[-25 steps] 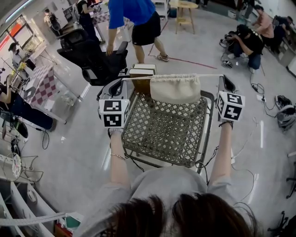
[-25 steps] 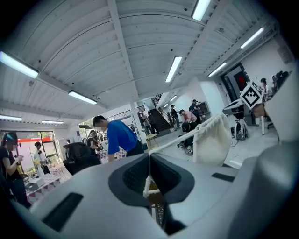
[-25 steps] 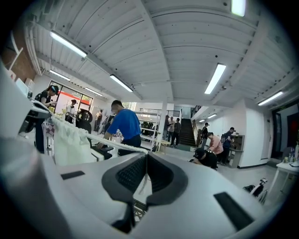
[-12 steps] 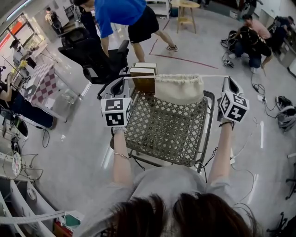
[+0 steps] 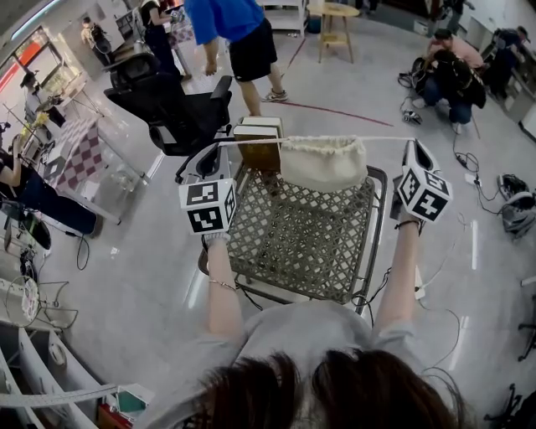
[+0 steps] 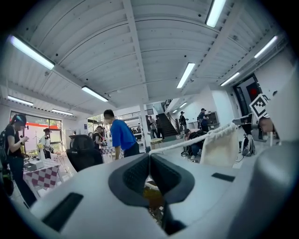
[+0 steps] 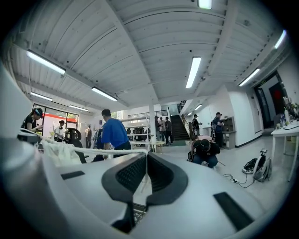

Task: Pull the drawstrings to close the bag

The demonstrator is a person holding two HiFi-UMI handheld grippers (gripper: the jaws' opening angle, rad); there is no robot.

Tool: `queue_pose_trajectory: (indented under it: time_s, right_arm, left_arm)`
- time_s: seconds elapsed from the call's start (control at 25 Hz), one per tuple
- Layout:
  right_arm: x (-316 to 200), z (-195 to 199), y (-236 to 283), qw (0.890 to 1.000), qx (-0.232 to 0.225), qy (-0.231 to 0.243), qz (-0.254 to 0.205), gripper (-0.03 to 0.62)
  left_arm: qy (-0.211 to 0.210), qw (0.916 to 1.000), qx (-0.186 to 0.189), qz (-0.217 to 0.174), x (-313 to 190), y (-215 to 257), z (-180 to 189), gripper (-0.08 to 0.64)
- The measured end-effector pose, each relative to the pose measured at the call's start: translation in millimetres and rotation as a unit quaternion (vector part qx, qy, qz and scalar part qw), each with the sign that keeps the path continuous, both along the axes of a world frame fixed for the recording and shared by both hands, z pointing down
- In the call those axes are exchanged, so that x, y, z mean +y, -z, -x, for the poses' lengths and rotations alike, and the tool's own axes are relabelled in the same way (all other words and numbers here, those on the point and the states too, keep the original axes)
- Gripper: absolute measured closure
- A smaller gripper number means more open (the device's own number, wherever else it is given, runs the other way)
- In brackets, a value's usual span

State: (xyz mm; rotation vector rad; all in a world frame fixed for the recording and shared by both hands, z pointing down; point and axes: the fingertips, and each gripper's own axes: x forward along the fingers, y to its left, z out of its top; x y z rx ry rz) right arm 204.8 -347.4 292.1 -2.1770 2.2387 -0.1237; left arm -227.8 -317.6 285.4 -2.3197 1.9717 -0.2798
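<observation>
Bag [image 5: 322,163] hangs above mesh table [image 5: 293,243], mouth already bunched, looks basically closed. Drawstrings [image 5: 251,141] run taut and level. Left gripper [image 5: 223,146] and right gripper [image 5: 409,142] each clamp a string end. Maybe one last tug left.

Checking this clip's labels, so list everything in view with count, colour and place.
bag: one, cream, hanging from its drawstring above the table's far edge
drawstring: two ends, white, taut from the bag's mouth to each gripper
mesh table: one, grey metal, before the person
boxes: two, brown with pale tops, behind the bag's left side
office chair: one, black, far left
bystanders: several; one in blue at top, one in black crouching top right
left gripper: one, pale grey, shut on the drawstring
right gripper: one, pale grey, shut on the drawstring
</observation>
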Motion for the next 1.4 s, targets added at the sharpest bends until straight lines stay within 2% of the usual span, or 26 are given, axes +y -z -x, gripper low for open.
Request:
queue_pose_trajectory:
  time_s: [0.76, 1.4]
  right_arm:
    - [2.9, -16.2, 2.0, 0.998, -0.051, -0.024, -0.014, 0.568]
    - [8.2, -35.7, 1.4, 0.997, -0.054, -0.047, -0.012, 0.568]
  left_arm:
    - [0.013, 0.9994, 0.028, -0.015, 4.0, 4.7, 5.9, 0.534]
    - [0.013, 0.9992, 0.027, -0.027, 8.2, 12.1, 6.1, 0.534]
